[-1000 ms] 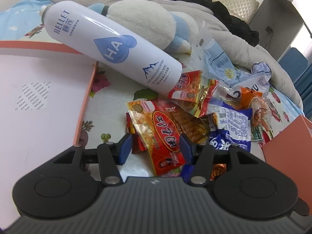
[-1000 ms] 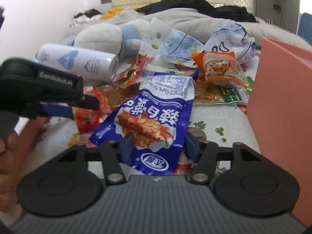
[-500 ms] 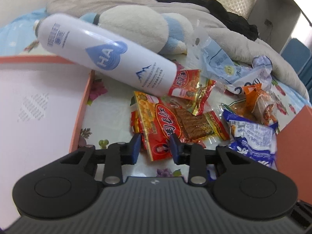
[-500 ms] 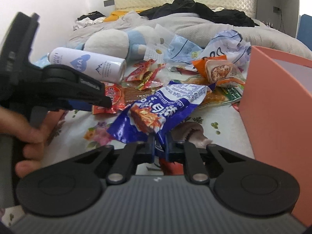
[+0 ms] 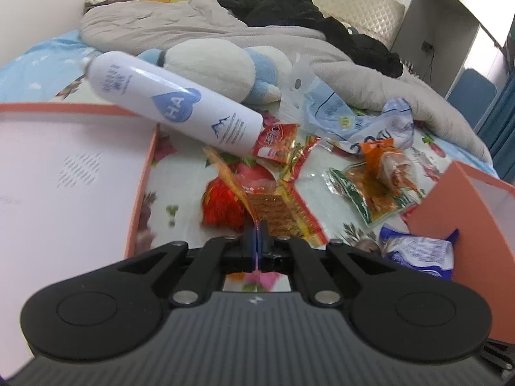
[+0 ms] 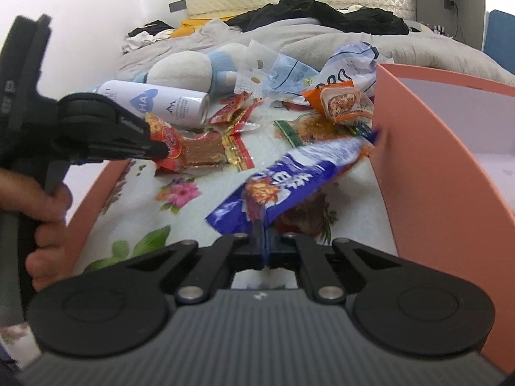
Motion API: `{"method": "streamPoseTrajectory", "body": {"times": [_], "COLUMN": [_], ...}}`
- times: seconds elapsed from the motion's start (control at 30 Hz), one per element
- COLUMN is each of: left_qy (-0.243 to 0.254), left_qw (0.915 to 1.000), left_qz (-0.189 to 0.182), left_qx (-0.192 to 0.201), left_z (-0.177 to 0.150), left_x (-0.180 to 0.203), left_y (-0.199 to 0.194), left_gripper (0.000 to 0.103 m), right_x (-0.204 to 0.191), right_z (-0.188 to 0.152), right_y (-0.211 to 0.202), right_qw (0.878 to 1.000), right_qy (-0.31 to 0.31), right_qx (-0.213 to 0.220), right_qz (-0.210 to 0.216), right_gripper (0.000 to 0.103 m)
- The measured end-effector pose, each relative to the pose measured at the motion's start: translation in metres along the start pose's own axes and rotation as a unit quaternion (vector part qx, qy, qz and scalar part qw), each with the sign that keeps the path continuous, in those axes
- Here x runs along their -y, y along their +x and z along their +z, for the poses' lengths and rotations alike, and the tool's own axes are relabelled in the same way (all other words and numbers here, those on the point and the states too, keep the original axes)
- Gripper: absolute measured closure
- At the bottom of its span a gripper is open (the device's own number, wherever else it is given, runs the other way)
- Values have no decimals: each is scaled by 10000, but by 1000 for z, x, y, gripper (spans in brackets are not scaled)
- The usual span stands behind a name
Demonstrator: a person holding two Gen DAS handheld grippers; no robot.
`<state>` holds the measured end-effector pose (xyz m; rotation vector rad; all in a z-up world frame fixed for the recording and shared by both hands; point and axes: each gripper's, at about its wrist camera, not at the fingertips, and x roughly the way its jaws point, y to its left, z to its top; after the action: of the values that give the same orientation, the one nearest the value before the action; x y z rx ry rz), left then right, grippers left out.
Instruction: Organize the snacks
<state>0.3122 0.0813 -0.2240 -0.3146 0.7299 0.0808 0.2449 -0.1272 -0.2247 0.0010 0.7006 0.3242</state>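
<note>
Left gripper [image 5: 256, 238] pinching down tight on the corner of the red snack packet [image 5: 225, 206], fingers basically touching with just the wrapper edge squeezed between, packet dangling edge-on above the floral sheet [image 5: 180, 173]. Right gripper [image 6: 262, 241] doing the same thing, clamping the bottom edge of the blue snack bag [image 6: 289, 177], jaws pressed together on the plastic, bag sticking up and out with its far tip touching the wall of the orange box [image 6: 418, 167] on the right. Sitting on the other side, the box lid [image 5: 64, 177], pale inside facing up. Lying behind the red packet, a white spray can [image 5: 180, 109], resting partly on the lid's rim. Still scattered on the sheet: a flat packet with a brown strip inside [image 6: 206, 152], a small red sachet [image 5: 276, 136], an orange snack bag [image 6: 338, 103] and a green-edged packet [image 5: 370, 193]. Lounging further back, a plush toy [image 5: 212, 64] and a crumpled clear plastic bag [image 5: 325, 109].
</note>
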Motion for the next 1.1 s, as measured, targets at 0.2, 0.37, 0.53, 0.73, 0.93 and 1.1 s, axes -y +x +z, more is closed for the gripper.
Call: {"method": "streamPoseTrajectory", "body": {"times": [0.2, 0.37, 0.53, 0.73, 0.93, 1.1], "left_qy": [-224, -136, -207, -515, -742, -694], "left_qw": [9997, 9999, 9995, 9977, 9935, 9907], "left_qz": [-12, 28, 45, 11, -31, -217], "left_qx": [11, -72, -216, -450, -861, -1152], "left_z": [-29, -56, -81, -110, -133, -143], "left_x": [0, 3, 2, -4, -14, -20], "left_y": [-47, -77, -101, -132, -149, -153], "left_gripper": [102, 102, 102, 102, 102, 101], "right_x": [0, -3, -4, -3, 6, 13], "right_z": [-14, -28, -42, -59, -70, -75], "right_y": [-29, -53, -79, -110, -128, -131], "right_qw": [9997, 9994, 9985, 9969, 9954, 9945], "right_qy": [128, 53, -12, -74, 126, 311], "right_qx": [-98, -238, -421, -676, -889, -979], "right_qz": [163, 235, 336, 388, 321, 214], "right_gripper": [100, 100, 100, 100, 99, 96]}}
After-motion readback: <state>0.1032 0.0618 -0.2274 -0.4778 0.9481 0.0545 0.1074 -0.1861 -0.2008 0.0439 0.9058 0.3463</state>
